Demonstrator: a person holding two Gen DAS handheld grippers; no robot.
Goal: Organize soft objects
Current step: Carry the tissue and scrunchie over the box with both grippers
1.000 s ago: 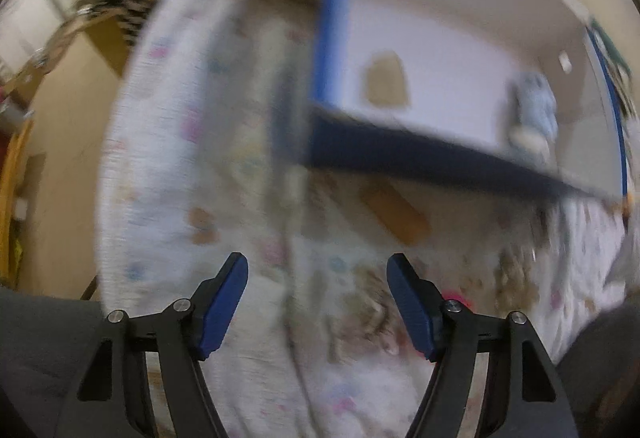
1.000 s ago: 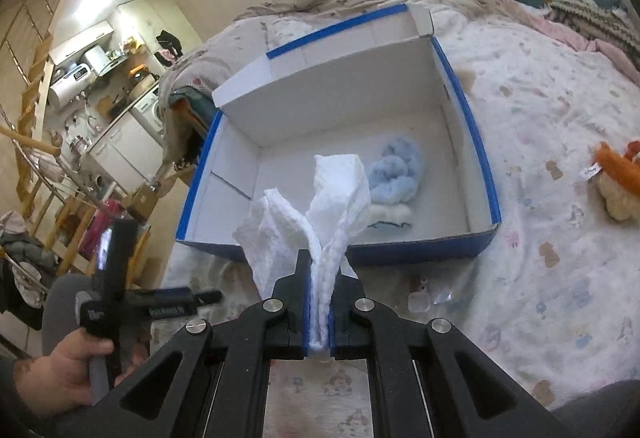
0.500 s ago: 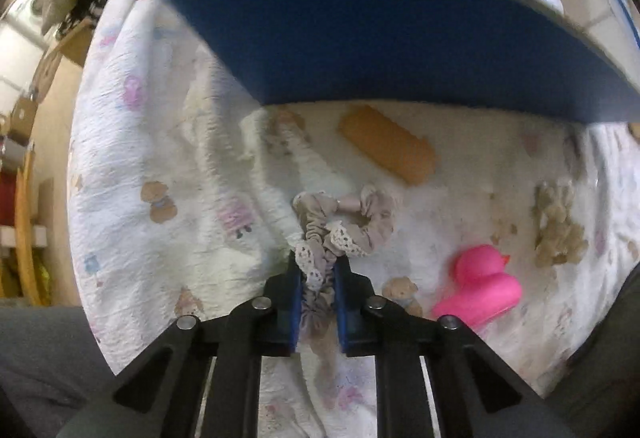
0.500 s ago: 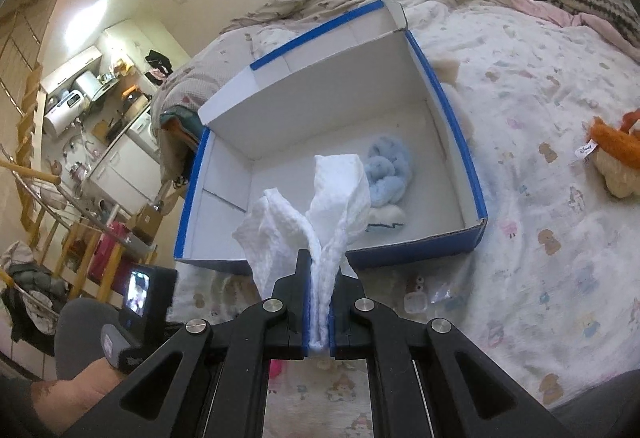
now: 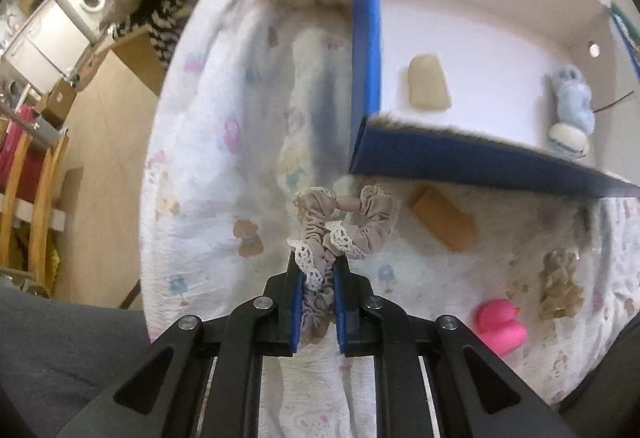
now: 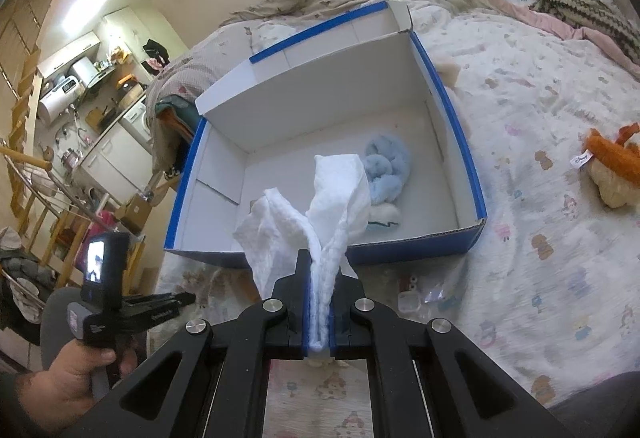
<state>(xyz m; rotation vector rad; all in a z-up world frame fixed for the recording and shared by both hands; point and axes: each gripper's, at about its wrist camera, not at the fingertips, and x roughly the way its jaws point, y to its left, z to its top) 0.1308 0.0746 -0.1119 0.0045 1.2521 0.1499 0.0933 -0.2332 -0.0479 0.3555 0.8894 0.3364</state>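
Observation:
My left gripper [image 5: 316,270] is shut on a beige lace-trimmed scrunchie [image 5: 348,226] and holds it above the bed, just in front of the near left corner of the blue-and-white box [image 5: 460,162]. My right gripper [image 6: 319,270] is shut on a white cloth [image 6: 320,206] and holds it up in front of the box's near wall [image 6: 400,250]. Inside the box lie a light blue fluffy toy [image 6: 386,168], also in the left wrist view [image 5: 570,106], and a beige sponge-like pad [image 5: 428,86].
On the patterned bedsheet [image 5: 224,166] lie a tan block [image 5: 442,224], a pink rubber duck [image 5: 500,326] and a small brown plush [image 5: 560,286]. An orange plush [image 6: 612,166] lies right of the box. Small clear plastic pieces [image 6: 416,298] lie before the box. The bed's edge is at left.
My left gripper closed on the scrunchie and has lifted it off the bed, towards the box's corner. My right gripper, holding the white cloth, has hardly moved.

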